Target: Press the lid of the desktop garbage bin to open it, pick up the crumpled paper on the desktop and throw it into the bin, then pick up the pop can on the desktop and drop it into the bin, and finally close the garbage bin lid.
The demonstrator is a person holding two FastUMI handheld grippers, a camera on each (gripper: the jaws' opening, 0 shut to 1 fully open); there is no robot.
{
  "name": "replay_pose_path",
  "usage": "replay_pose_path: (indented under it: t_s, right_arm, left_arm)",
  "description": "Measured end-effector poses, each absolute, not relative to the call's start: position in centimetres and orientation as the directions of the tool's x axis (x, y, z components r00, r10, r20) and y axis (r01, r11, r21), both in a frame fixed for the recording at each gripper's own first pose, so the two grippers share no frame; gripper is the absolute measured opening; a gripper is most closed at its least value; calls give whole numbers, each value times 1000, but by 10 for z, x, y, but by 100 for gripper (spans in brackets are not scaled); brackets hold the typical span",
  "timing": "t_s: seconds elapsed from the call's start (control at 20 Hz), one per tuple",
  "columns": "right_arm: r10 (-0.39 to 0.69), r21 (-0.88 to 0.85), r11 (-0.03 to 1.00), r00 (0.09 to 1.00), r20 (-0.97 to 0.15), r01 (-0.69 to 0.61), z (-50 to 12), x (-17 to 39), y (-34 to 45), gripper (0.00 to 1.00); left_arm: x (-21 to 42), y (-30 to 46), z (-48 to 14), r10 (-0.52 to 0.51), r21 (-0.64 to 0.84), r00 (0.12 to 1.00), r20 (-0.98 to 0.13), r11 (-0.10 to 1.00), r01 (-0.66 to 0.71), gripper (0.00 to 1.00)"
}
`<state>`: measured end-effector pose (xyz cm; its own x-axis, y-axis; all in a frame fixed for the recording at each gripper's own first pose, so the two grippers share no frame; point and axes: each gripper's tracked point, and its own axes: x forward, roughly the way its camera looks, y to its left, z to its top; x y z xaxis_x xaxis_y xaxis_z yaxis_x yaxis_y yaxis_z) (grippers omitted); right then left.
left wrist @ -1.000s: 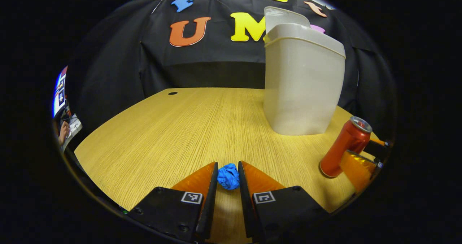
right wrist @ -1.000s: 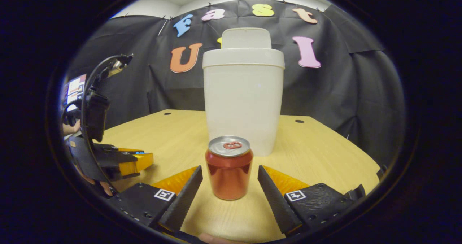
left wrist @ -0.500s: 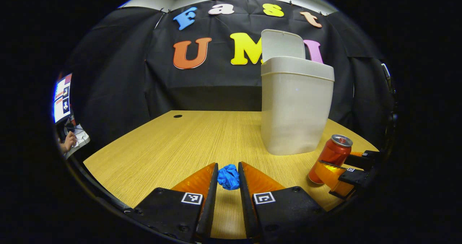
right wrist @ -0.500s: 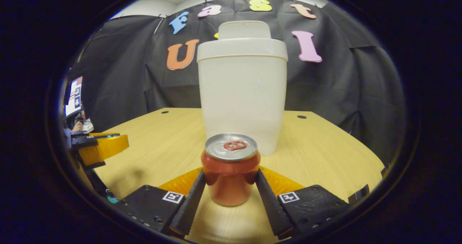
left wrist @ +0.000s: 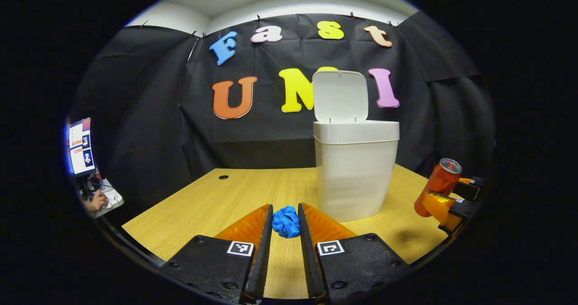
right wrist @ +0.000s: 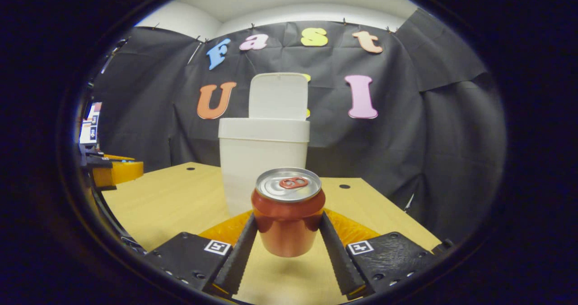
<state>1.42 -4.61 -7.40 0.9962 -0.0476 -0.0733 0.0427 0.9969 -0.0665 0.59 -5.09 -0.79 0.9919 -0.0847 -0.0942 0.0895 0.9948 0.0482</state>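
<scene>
We hold the crumpled blue paper [left wrist: 286, 222] pinched in our left gripper [left wrist: 285, 226] and the red pop can [right wrist: 288, 210] clamped in our right gripper [right wrist: 288, 233], lifted off the wooden worktop [right wrist: 171, 201]; the white plastic bin [left wrist: 355, 169], lid up, stands ahead, right of the paper.

1. Left gripper [left wrist: 285, 224]: two square black-and-white coded markers, one on each finger mount [left wrist: 240, 248], [left wrist: 330, 247]. They are patterns, with no letters or numbers.
2. Right gripper [right wrist: 288, 221]: the same kind of marker on each finger mount [right wrist: 217, 247], [right wrist: 360, 247].
3. Can [right wrist: 288, 233]: no brand or wording can be made out on its side or top.
4. Screen [left wrist: 80, 146] at the far left: too small to read.
</scene>
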Motion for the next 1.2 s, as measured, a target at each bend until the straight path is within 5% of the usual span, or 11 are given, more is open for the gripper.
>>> replay_pose_path:
  t_s: [0.6,0.9,1.2]
  right_arm:
    - [24,-81,996,1000,-1,-24,-68,-29,-59,78]
    - [73,-36,997,997,-10,-73,-72,-35,-52,80]
    - [54,-29,998,999,6,-54,-70,-39,-64,78]
  left_arm:
    - [73,-152,108,-179,18,984,5,984,179,37]
    - [145,-199,131,-195,46,980,35,980,194,36]
    - [212,-215,108,-152,78,987,-48,985,156,37]
